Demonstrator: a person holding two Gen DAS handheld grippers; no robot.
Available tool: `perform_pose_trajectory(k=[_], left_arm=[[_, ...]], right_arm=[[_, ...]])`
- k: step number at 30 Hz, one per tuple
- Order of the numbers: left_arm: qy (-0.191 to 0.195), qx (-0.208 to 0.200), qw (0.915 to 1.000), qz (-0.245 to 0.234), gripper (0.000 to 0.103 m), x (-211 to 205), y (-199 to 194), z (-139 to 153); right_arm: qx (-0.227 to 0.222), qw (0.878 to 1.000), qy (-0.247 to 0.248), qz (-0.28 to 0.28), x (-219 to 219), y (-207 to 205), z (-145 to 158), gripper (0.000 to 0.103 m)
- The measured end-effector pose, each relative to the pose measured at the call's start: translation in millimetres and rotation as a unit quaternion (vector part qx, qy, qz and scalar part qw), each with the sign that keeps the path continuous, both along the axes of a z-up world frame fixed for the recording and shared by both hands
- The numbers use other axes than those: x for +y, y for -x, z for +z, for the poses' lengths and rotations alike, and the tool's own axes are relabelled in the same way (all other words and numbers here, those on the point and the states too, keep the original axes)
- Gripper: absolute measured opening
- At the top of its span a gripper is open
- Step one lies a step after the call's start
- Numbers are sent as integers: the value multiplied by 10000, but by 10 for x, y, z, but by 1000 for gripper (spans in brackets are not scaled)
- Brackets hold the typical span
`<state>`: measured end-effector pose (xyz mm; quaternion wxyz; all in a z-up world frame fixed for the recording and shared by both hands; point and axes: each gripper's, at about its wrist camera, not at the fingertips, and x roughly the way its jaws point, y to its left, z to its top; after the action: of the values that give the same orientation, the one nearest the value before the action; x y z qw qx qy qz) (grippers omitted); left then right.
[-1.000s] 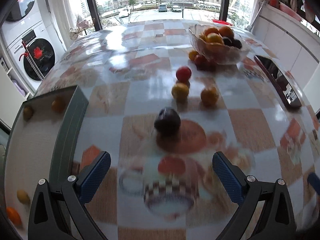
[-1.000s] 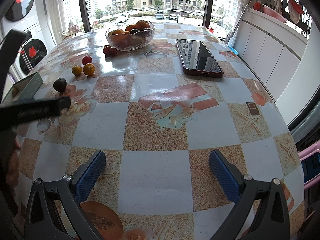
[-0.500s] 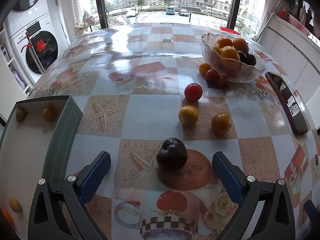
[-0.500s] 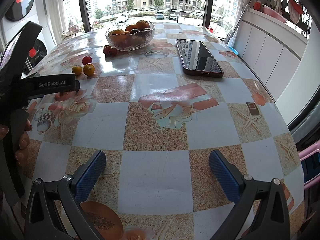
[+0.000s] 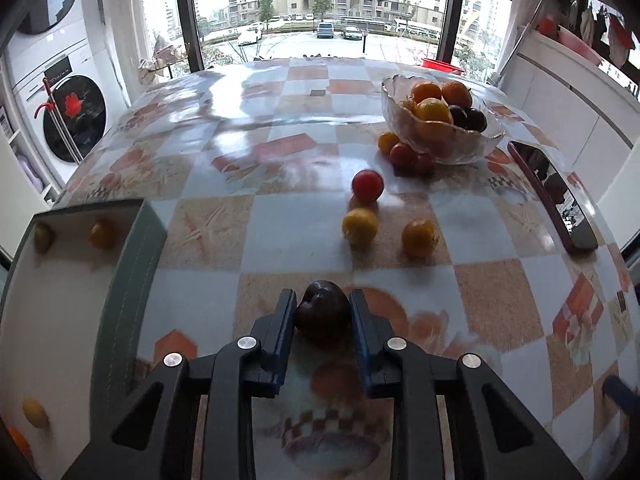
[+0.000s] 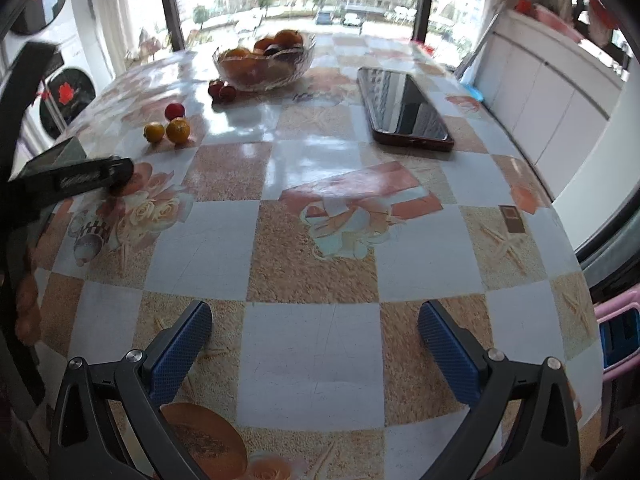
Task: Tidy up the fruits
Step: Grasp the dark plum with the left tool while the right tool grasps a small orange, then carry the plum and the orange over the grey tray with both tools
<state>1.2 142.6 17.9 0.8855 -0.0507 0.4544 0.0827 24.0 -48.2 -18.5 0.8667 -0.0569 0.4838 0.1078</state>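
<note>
Checked oilcloth covers the surface (image 5: 280,240). Nearest, the left tongs (image 5: 323,312) are clenched on a dark plum (image 5: 323,314); the open box (image 5: 120,280) lies just to their left. Right tongs (image 6: 316,344) hang released, farther off.

Left gripper (image 5: 323,312) at 6 o'clock, its blue pads pressed on both sides of a dark plum (image 5: 323,313) resting on the patterned table (image 5: 280,240). At 12 to 1 o'clock of the plum: a yellow fruit (image 5: 359,226), a small orange (image 5: 418,236) and a red fruit (image 5: 367,186). Glass bowl (image 5: 440,132) of oranges and plums at 1 o'clock. Phone (image 5: 554,194) at 2 o'clock. Grey-walled tray (image 5: 132,272) at 9 o'clock, holding several small fruits.
</note>
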Motion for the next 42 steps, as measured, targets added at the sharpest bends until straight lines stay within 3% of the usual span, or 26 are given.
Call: perform_pose_trajectory(k=[9,14,18,21,31,42], left_arm=[[26,-124,9999,60,29,60,530,-16],[126,-149,9998,80,29,99,584,-20],[188,-174,9996,105,29,115,594,-28],[190,-183,9996,91,29,124,603,-31],[705,-245,9972,30,28,243,802,32],[718,-397,9966,-85,28,177,1347,292]], right_arm=[[246,9963,-528,634,550,-643,102,102],[-8,9934,-321,1101,1090,-888,94,88],[-279,9909,-127,1311,1337,-953,105,61],[-306,9902,-228,1342,1343,-949,144,23],[140,9902,-931,1033,672,-425,156,23],[288,9888,-1176,875,303,261,194,23]])
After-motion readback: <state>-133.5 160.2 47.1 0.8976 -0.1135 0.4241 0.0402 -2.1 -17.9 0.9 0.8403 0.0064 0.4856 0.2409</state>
